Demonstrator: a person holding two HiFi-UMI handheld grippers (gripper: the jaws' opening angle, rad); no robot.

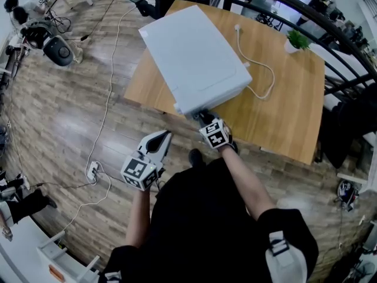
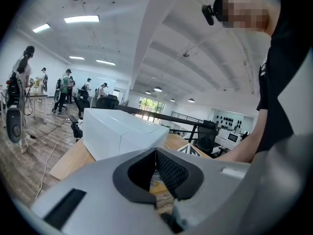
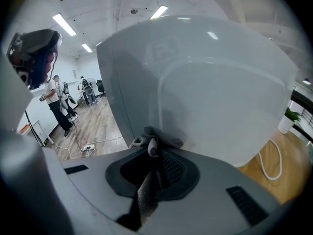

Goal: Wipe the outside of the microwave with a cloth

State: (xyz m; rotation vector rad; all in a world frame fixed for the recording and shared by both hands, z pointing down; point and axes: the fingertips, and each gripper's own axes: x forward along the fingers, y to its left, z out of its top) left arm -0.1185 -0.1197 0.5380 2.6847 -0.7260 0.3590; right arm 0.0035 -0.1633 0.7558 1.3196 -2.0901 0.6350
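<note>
White microwave point(image 1: 194, 58) is sitting on the wooden table point(image 1: 294, 99), angled, w/ one corner hanging over the near edge. Right gripper point(image 1: 203, 118) is reaching up to that near corner. In the right gripper view its jaws are clamping tight on a grey cloth point(image 3: 146, 142). The cloth's bunched end is sticking out past the tips & pressing on the microwave's white side point(image 3: 210, 92), low down near the corner. The rest of the cloth is trailing back btwn the jaws.

Left gripper point(image 1: 160, 139) is hanging lower & to the left, off the table, over the wood floor, apart from the microwave. In the left gripper view its jaws are meeting at the tips w/ nothing btwn them point(image 2: 156, 153). The microwave point(image 2: 117, 131) is showing beyond them, not touching.

White cable point(image 1: 262, 69) is running from the microwave's far side & looping across the tabletop. Small green plant point(image 1: 297, 40) is standing at the table's far edge. Power strip point(image 1: 93, 171) is lying on the floor left of the left gripper.
</note>
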